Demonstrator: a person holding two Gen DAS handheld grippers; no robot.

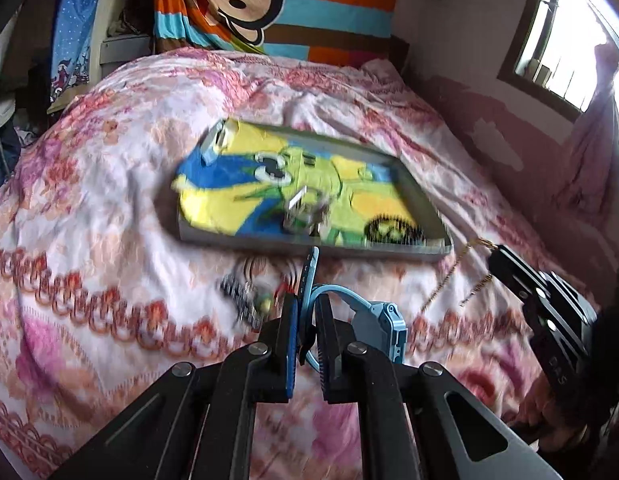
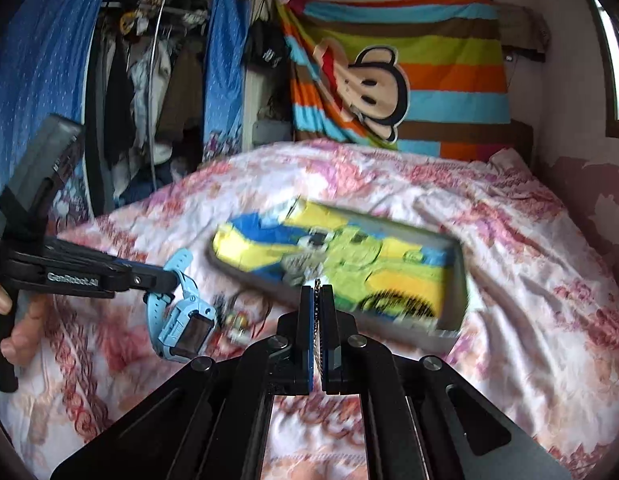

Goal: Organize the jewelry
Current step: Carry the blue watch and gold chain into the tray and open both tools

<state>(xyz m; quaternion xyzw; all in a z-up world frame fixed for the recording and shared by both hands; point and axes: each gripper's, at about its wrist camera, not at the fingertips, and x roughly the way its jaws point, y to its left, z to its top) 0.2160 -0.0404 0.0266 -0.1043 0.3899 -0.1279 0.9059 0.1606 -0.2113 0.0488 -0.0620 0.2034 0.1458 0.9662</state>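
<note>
1. Left gripper [image 1: 307, 320] is pinched nearly shut on the strap of a light-blue plastic child's watch [image 2: 181, 312]; the square watch body hangs below the jaws, clear of the pink floral bedspread [image 1: 109, 200].
2. Right gripper [image 2: 317, 320] is clamped on a thin gold-coloured chain [image 1: 475, 276], whose loose ends dangle under the black fingers.
3. Ahead lies a shallow grey rectangular tray lined with a yellow, blue and green cartoon cloth [image 1: 413, 256], tilted on the soft bedding, with a few small pieces already inside.
4. More small jewellery [image 1: 249, 300], blurred, lies on the bedspread just in front of the tray.
5. Risks, as I judge them: the heavy watch body could swing and slip its strap from the pinch; the dangling chain could snag the tray's rim or tangle with the watch if both hands converge; pressing the tray's edge could tip it on the uneven bedding.
</note>
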